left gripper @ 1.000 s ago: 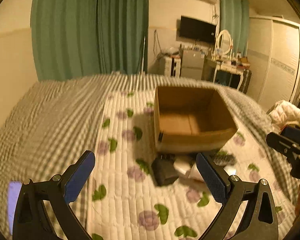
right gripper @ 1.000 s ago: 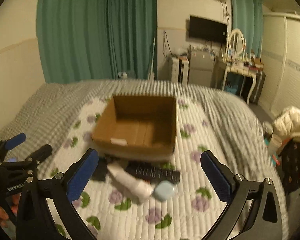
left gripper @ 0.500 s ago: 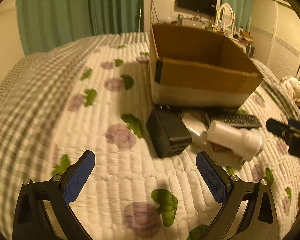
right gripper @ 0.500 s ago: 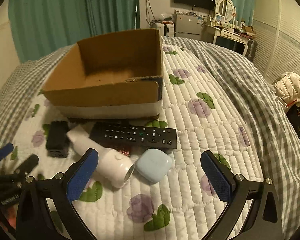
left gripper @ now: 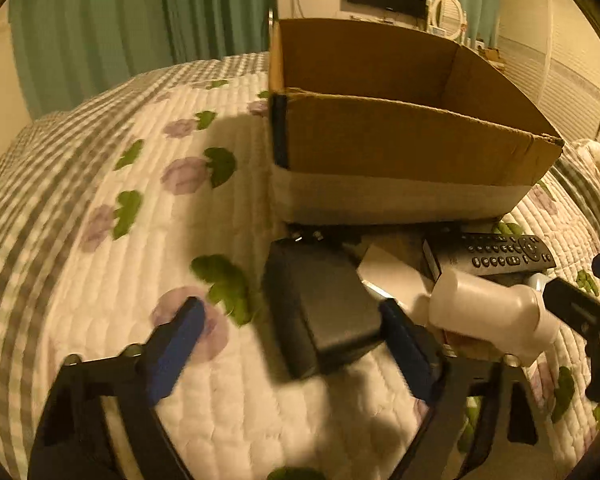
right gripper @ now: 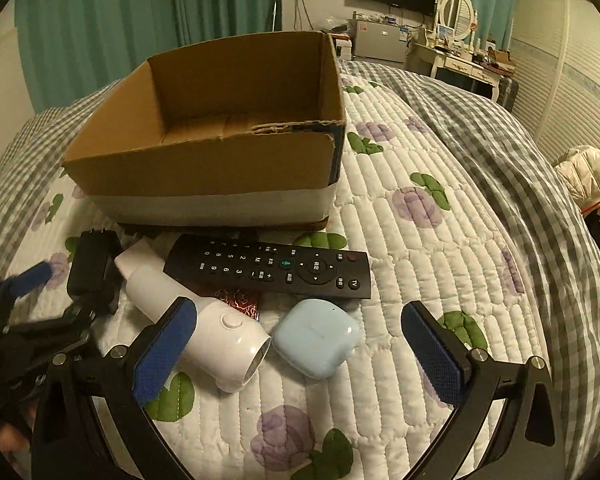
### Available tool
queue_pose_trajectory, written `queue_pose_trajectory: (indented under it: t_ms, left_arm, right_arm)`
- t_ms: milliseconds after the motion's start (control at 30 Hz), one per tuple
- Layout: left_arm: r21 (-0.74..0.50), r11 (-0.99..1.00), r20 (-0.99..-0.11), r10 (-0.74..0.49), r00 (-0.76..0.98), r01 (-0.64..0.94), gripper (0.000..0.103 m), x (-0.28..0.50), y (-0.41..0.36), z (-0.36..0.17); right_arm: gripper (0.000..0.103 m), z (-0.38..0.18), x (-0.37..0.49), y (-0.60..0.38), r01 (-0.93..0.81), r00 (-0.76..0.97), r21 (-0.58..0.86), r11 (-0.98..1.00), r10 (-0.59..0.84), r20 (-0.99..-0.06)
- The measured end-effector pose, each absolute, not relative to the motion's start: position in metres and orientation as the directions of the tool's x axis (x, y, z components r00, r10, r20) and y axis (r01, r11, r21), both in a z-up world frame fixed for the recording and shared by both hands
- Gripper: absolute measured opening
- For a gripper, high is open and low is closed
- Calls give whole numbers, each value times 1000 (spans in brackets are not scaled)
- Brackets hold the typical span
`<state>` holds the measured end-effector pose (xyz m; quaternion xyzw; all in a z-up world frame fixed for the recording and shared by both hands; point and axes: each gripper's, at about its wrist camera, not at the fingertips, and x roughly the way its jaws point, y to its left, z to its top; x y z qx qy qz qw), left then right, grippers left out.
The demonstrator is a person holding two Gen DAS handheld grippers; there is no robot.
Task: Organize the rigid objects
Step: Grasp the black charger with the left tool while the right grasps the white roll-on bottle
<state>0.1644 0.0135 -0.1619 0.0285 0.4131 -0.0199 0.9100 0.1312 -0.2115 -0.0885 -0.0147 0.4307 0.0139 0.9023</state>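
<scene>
An open cardboard box (left gripper: 400,148) (right gripper: 220,160) stands on the bed. In front of it lie a black power adapter (left gripper: 320,304) (right gripper: 94,268), a white cylindrical device (left gripper: 488,312) (right gripper: 204,320), a black remote (left gripper: 496,256) (right gripper: 272,266) and a pale blue earbud case (right gripper: 316,336). My left gripper (left gripper: 292,344) is open, its fingers straddling the adapter's near end. My right gripper (right gripper: 300,352) is open, low over the blue case and the white device's end.
A small red patterned item (right gripper: 240,302) lies under the remote. The quilt (right gripper: 420,240) is white with purple flowers over a grey checked cover. A white jacket (right gripper: 588,176) lies at the right. Curtains, TV and dresser stand behind.
Both grippers have come down and forward toward the objects. The left one now has the adapter between its open fingers; the right one now frames the blue case.
</scene>
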Motion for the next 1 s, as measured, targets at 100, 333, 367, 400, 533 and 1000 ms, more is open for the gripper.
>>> queue_pose_trajectory:
  t_ms: [100, 333, 367, 400, 533, 1000]
  left_arm:
    - [11, 993, -751, -68, 657, 116, 55, 167, 8, -162]
    - [2, 994, -727, -75, 683, 112, 41, 144, 14, -151]
    - [-6, 994, -725, -77, 684, 106, 40, 139, 17, -148]
    - [-2, 995, -724, -73, 686, 104, 40, 135, 18, -146]
    - [8, 995, -723, -60, 688, 95, 39, 120, 22, -140]
    - [-26, 998, -724, -57, 688, 55, 39, 118, 29, -130]
  right_arm:
    - [103, -89, 131, -208, -55, 626, -22, 998, 18, -779]
    - [103, -89, 123, -188, -156, 634, -83, 984, 35, -772]
    - [103, -89, 123, -185, -168, 634, -85, 982, 41, -772]
    - [103, -89, 122, -181, -181, 633, -87, 980, 48, -773]
    - [103, -97, 123, -164, -240, 616, -115, 964, 60, -785]
    - [53, -122, 133, -144, -284, 613, -238, 929, -15, -790]
